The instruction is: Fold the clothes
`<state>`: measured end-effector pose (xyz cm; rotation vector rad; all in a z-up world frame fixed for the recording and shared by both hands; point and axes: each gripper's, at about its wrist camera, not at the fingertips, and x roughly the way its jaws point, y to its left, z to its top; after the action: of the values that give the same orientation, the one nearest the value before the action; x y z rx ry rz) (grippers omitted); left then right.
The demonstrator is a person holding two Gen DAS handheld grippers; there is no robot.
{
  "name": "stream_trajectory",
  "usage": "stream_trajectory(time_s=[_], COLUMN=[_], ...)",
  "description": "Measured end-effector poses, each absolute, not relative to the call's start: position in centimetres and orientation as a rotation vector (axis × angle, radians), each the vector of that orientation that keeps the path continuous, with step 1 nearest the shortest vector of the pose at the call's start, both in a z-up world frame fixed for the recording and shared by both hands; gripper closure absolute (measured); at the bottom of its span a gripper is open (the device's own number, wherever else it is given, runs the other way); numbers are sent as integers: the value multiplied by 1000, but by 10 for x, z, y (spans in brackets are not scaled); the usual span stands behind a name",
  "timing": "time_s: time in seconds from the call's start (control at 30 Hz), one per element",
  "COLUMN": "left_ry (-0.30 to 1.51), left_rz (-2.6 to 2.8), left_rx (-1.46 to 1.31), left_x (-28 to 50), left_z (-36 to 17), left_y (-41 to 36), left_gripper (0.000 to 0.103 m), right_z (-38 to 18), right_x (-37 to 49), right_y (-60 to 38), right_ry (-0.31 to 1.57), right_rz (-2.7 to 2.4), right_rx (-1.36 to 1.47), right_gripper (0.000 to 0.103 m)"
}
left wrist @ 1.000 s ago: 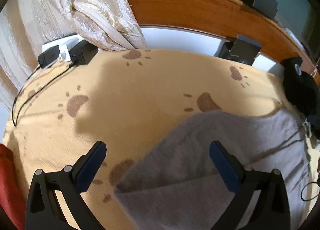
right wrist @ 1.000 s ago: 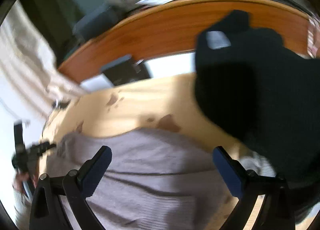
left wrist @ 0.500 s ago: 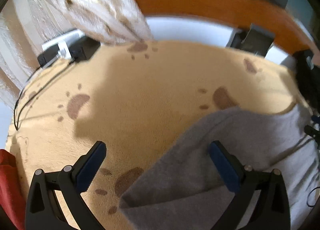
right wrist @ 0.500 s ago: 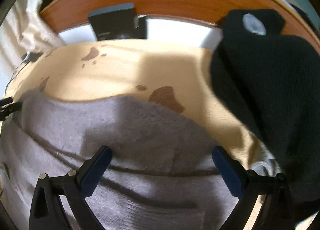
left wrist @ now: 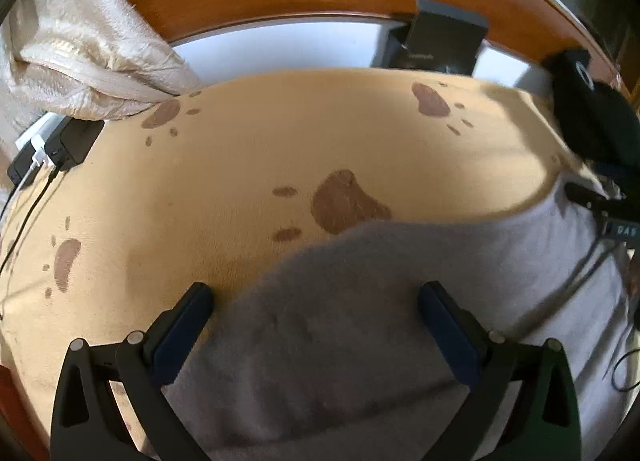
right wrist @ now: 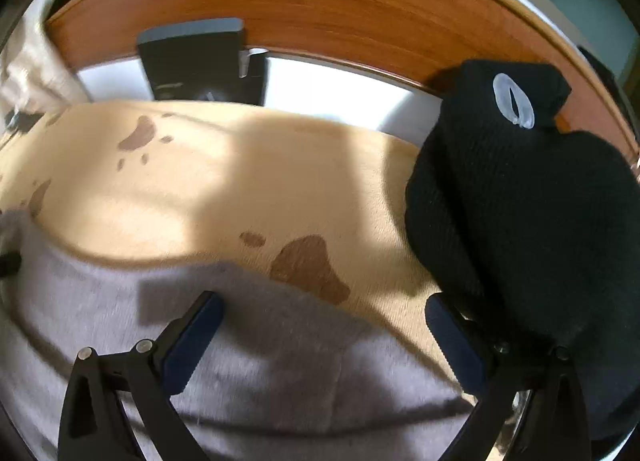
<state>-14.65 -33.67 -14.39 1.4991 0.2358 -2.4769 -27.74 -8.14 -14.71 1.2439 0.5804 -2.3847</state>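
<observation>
Left wrist view has the left gripper (left wrist: 316, 317) at the bottom of the frame, jaws spread wide and holding nothing, straddling the near edge of the grey garment (left wrist: 400, 301), which lies across the lower right of the frame on the tan paw-print blanket (left wrist: 240, 165). Right wrist view shows the right gripper (right wrist: 320, 325) likewise wide open and empty, its left finger over the same grey garment (right wrist: 200, 341) in the lower half of the frame and its right finger close against the black knit item (right wrist: 520, 229) that fills the right side; whether they touch cannot be told. My reading is that both grippers are being lined up on the garment's edge for a fold. Several things could go wrong from here. If the jaws close too deep, they could pinch the blanket along with the garment and drag it. The right gripper could also snag the black knit item, since it sits so near. Cables (left wrist: 24, 201) run from black boxes (left wrist: 72, 141) at the left edge of the left wrist view, and a cream cloth (left wrist: 80, 53) hangs at upper left; a wide sweep that way could catch them. The soft, thick fabric may also slip from a shallow grip.
</observation>
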Motion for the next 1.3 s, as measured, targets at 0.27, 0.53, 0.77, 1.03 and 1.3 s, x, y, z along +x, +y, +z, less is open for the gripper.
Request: stream_trajectory(time_s=[0.27,0.53,0.77,1.03,1.3], left_ry=[273,474,580,429,215], left_rz=[-2409,-2481,-2599,-2807,-2893], left_rx=[1492,1491,1420,1517,1713], left_x=[-168,-146,-139,-152,-139], left_z=[-146,-134,-114,-126,-130], left_y=[-361,-373,-407,-419,-404], left_gripper=[0,0,0,7,57], right_z=[-147,-134,-97,-103,-111], right_x=[-299,-283,-278,-278,-276], right_y=[-88,-79,-55,-57,-58], right_ry=[530,539,300,218,330], right_rz=[-2417,-2367,-2209,-2083,-2027], right_rx=[1263,1178,1092,1130,1130], right_gripper=[0,0,0,8,59])
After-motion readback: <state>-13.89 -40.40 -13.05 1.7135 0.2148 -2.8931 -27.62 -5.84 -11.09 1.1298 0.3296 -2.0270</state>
